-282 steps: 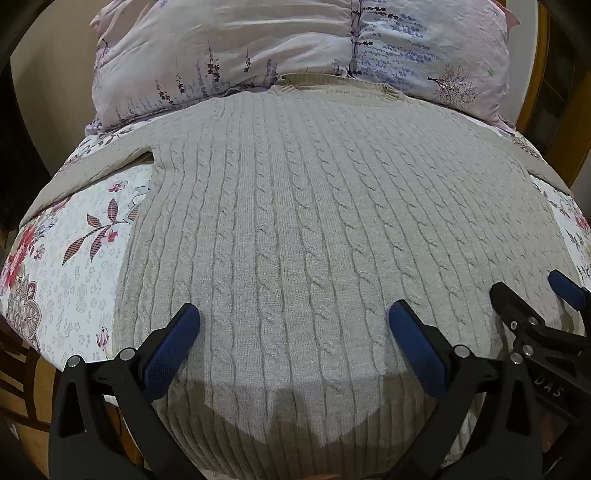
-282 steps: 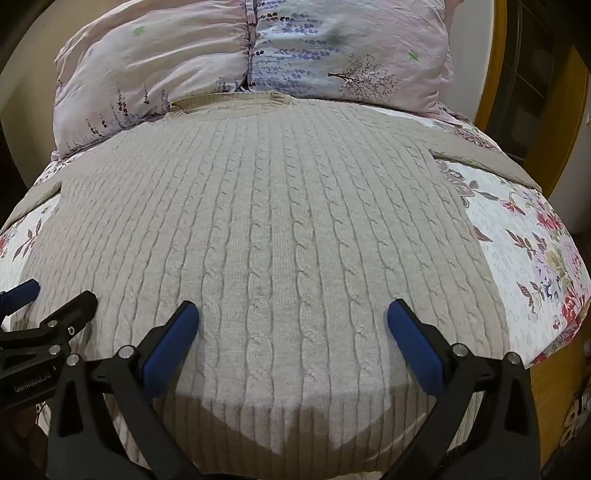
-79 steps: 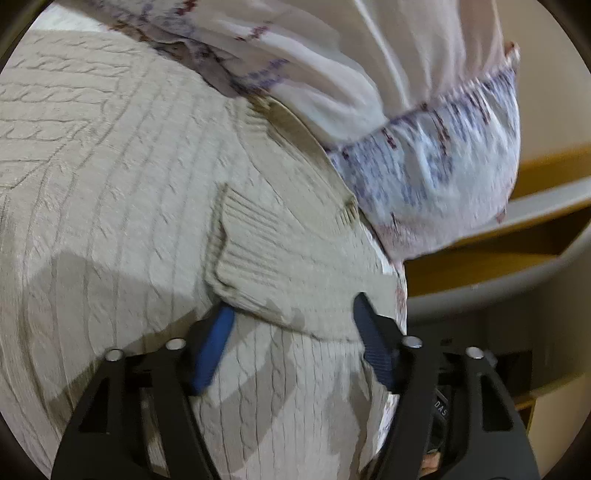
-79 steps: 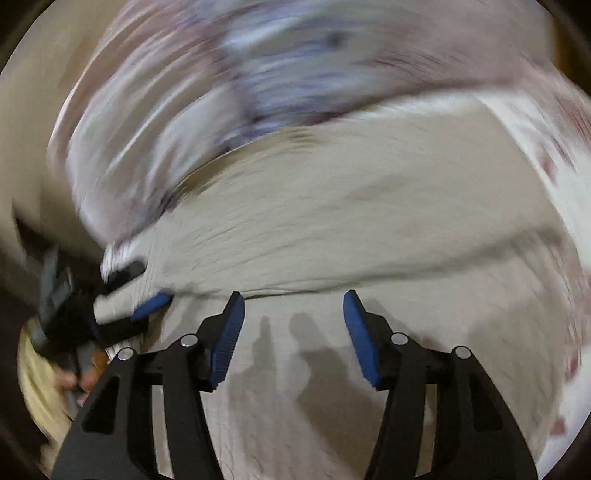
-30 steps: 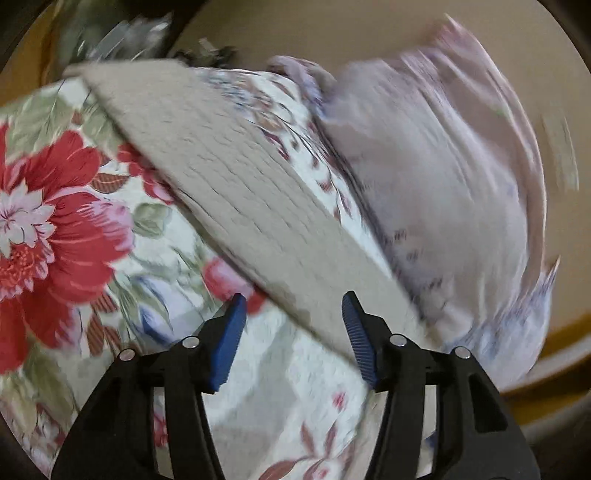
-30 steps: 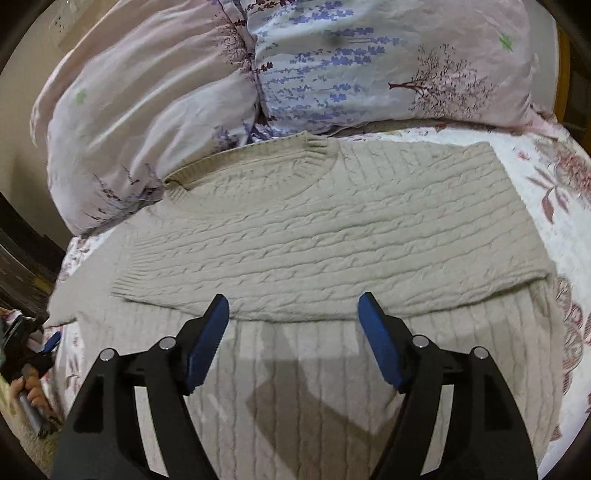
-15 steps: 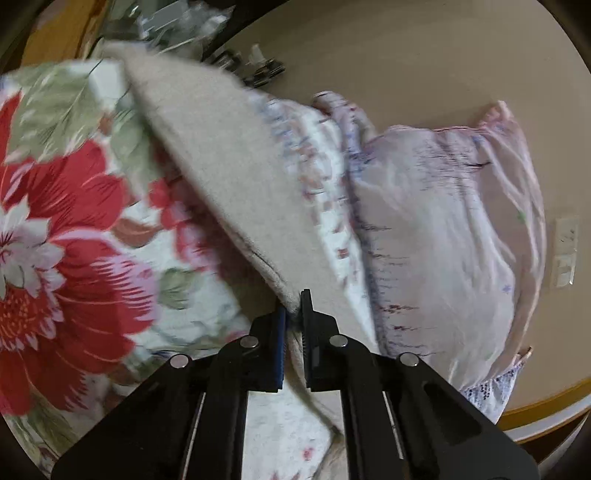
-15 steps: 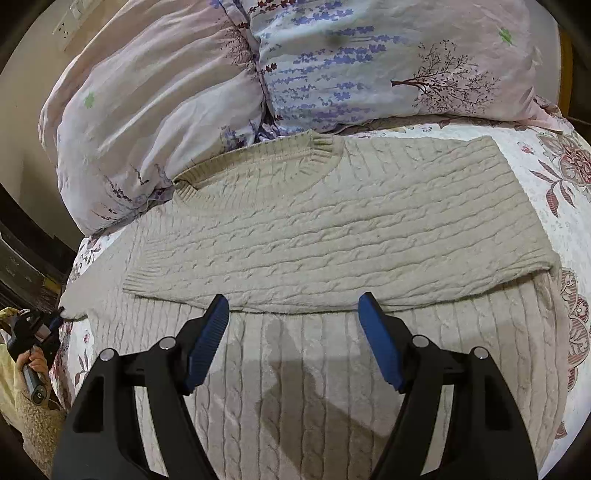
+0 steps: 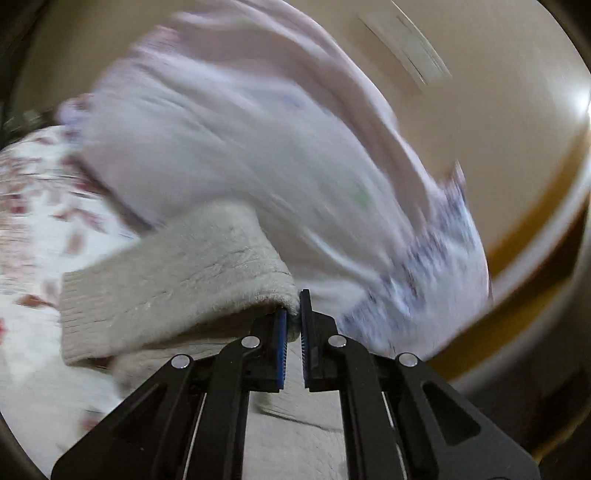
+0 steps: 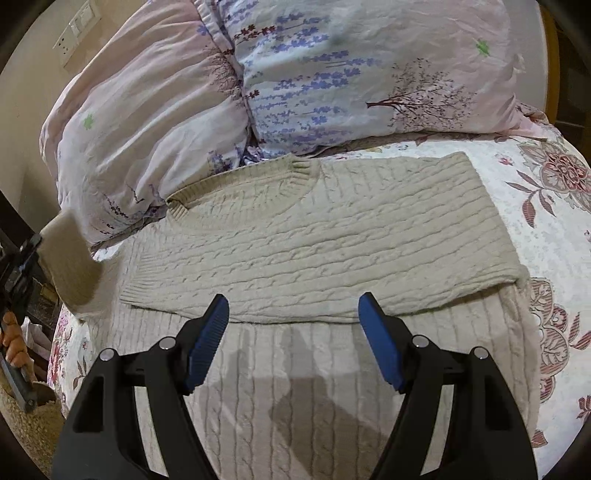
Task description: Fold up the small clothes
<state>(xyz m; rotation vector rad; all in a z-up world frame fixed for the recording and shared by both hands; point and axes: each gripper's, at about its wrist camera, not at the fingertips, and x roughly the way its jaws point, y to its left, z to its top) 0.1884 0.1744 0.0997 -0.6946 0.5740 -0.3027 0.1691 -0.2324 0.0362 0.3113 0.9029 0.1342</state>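
A beige cable-knit sweater (image 10: 325, 240) lies on the floral bed, with its right side and sleeve folded across the chest. My left gripper (image 9: 291, 321) is shut on the left sleeve (image 9: 177, 280) near its ribbed cuff and holds it lifted off the bed. In the right wrist view that raised sleeve (image 10: 70, 266) hangs at the far left beside the left gripper (image 10: 22, 258). My right gripper (image 10: 291, 332) is open and empty, hovering over the sweater's lower body just below the folded edge.
Two floral pillows (image 10: 258, 81) lean against the wall behind the sweater's collar. The flowered bedsheet (image 10: 554, 229) shows to the right of the sweater. A wooden headboard edge (image 9: 535, 236) and a wall switch plate (image 10: 75, 29) are behind.
My left gripper, shut on the left sleeve since half a second ago, has lifted it off the bed and swung toward the pillows. My right gripper has stayed open over the sweater.
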